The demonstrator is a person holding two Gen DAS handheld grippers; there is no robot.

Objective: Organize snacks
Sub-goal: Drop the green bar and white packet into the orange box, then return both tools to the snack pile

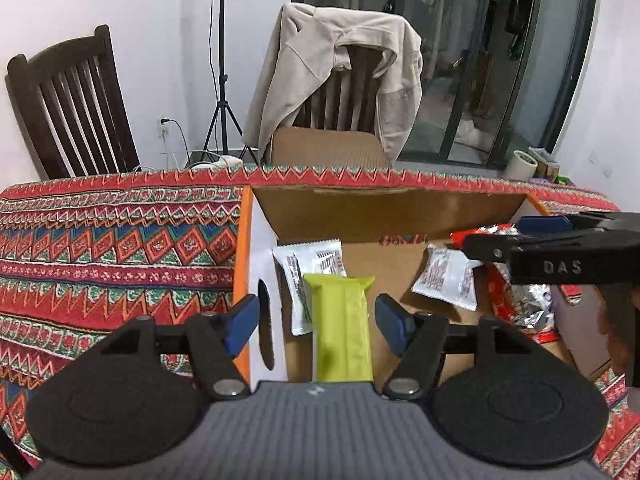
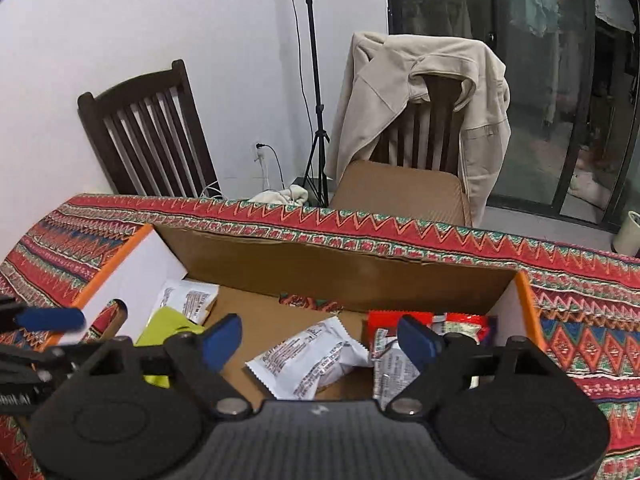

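Inside the cardboard box (image 1: pixel 384 208), snack packets lie loose beneath both grippers' wide, empty jaws, chairs behind.

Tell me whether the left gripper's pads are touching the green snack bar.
Apart. The left wrist view shows the left gripper open, clear gaps either side of the green snack bar.

1. A patterned red tablecloth (image 1: pixel 120 248) covers the table
2. Behind the tablecloth's far edge, a dark wooden chair (image 1: pixel 72 108) stands against the white wall on the left
3. A second chair beyond the cloth's far edge carries a beige jacket (image 1: pixel 332 68) draped over its back
4. A black tripod stand (image 1: pixel 220 80) rises between the two chairs, a wall socket (image 1: pixel 163 130) low beside it
5. Glass sliding doors (image 1: pixel 480 60) stand past the cloth's far right
6. A roll of tape (image 1: pixel 520 165) sits at the cloth's far right edge
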